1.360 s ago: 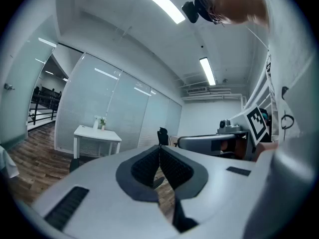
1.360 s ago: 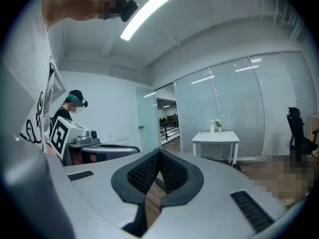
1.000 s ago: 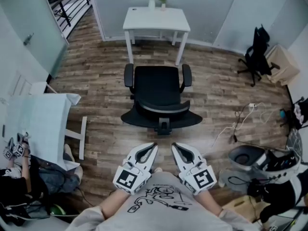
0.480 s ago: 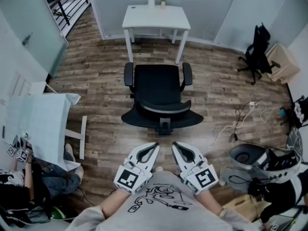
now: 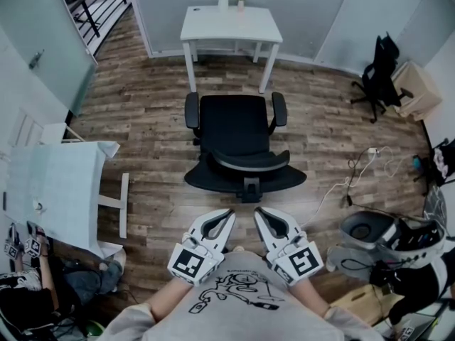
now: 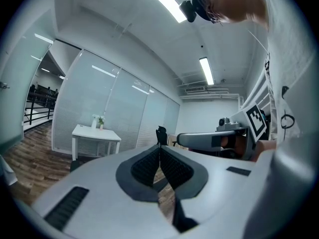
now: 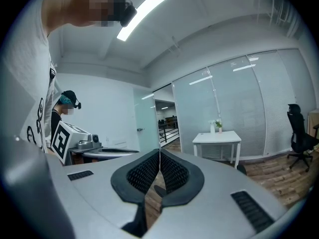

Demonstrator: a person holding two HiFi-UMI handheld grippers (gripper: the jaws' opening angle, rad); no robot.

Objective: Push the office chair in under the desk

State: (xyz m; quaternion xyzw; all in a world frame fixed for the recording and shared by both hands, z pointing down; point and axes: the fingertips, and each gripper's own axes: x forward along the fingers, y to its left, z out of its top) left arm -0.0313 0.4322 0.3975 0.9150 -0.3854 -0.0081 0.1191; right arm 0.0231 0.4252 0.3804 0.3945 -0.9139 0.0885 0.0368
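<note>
A black office chair [image 5: 239, 137] stands on the wood floor with its seat toward a small white desk [image 5: 230, 25] by the far glass wall; a gap of floor lies between chair and desk. Its backrest [image 5: 245, 170] faces me. My left gripper [image 5: 231, 214] and right gripper [image 5: 257, 213] are side by side just short of the backrest, both shut with nothing in them, not touching the chair. The desk [image 6: 95, 133] shows small beyond the left gripper's [image 6: 159, 149] touching tips, and the desk [image 7: 217, 139] also appears past the right gripper [image 7: 159, 151].
A second black chair [image 5: 379, 77] stands at the right wall beside a box [image 5: 416, 91]. Cables [image 5: 359, 172] lie on the floor right of the chair. A white table [image 5: 53, 190] is at the left, with a person [image 5: 32, 290] sitting below it. Gear [image 5: 387, 236] sits at lower right.
The view has shifted slightly forward toward the chair; both grippers stay shut and level in front of me. The person at lower left has slid down the frame.
</note>
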